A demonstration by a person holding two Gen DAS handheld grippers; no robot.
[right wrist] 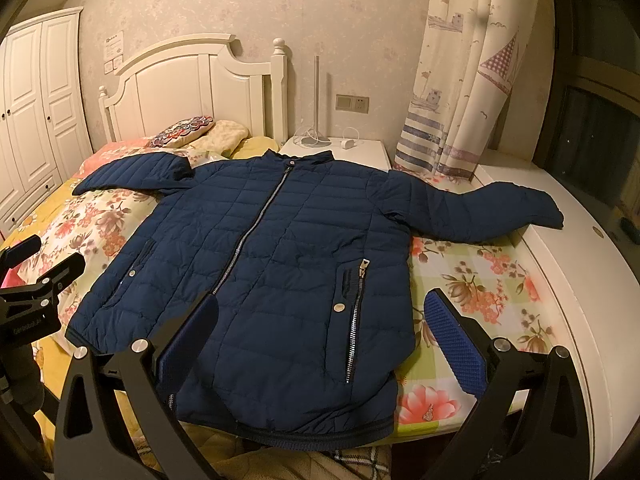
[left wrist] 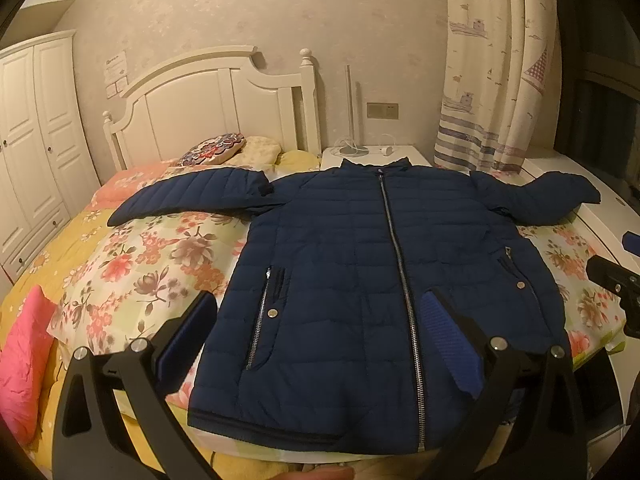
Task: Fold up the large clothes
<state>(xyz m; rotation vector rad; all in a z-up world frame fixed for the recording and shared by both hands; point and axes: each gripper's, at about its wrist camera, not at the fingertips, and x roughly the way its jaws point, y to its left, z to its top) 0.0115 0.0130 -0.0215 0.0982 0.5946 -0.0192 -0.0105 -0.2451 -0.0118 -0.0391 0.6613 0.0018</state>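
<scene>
A navy quilted jacket [left wrist: 352, 272] lies flat and zipped on the floral bedspread [left wrist: 160, 256], collar toward the far wall, both sleeves spread out to the sides. It also shows in the right wrist view [right wrist: 280, 248]. My left gripper [left wrist: 320, 320] is open and empty, held above the jacket's lower left half. My right gripper [right wrist: 324, 320] is open and empty above the jacket's lower right half and hem. The right gripper shows at the right edge of the left wrist view [left wrist: 616, 284]; the left gripper shows at the left edge of the right wrist view [right wrist: 36, 276].
A white headboard [left wrist: 208, 112] and pillows [left wrist: 216, 152] stand at the bed's head on the left. A white nightstand [left wrist: 376, 156] with a lamp sits behind the collar. A curtain [left wrist: 492, 80] and white ledge [right wrist: 560, 248] run along the right. A pink cushion [left wrist: 24, 352] lies at left.
</scene>
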